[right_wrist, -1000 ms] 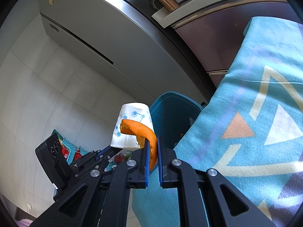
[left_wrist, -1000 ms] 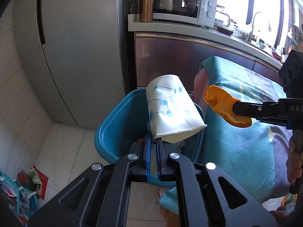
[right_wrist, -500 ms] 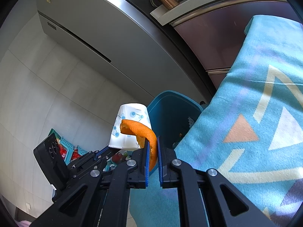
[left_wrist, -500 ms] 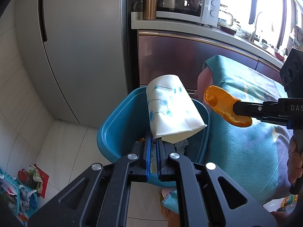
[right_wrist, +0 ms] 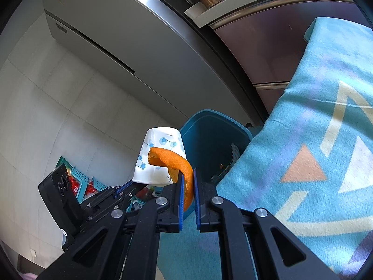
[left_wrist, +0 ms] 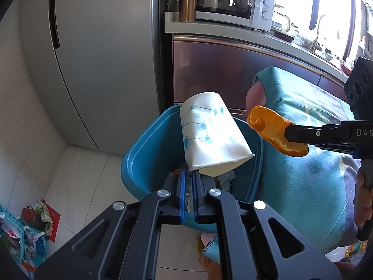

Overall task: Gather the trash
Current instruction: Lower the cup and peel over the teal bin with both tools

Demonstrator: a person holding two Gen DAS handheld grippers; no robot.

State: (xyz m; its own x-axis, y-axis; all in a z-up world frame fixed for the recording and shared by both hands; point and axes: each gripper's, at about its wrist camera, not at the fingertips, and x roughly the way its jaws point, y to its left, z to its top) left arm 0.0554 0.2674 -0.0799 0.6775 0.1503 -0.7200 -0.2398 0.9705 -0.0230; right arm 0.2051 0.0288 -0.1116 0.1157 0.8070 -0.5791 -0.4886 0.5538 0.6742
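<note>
My left gripper (left_wrist: 189, 175) is shut on the rim of a white paper cup with blue dots (left_wrist: 209, 137), held upside down and tilted over a blue trash bin (left_wrist: 149, 154). My right gripper (right_wrist: 188, 182) is shut on a curled orange peel (right_wrist: 177, 163), which also shows in the left wrist view (left_wrist: 272, 130), held over the bin's right rim. In the right wrist view the paper cup (right_wrist: 158, 158) and the left gripper (right_wrist: 126, 189) lie to the left, with the bin (right_wrist: 209, 137) behind. Crumpled trash lies inside the bin.
A grey fridge (left_wrist: 105, 58) stands behind the bin. A counter carries a microwave (left_wrist: 233, 7) and a copper tumbler (left_wrist: 187, 0). A teal patterned blanket (right_wrist: 314, 163) covers the surface at right. Teal baskets with clutter (left_wrist: 21, 233) sit on the tiled floor at left.
Both grippers have moved slightly closer to and over the bin, still holding the cup and the peel. Grips are unchanged.
</note>
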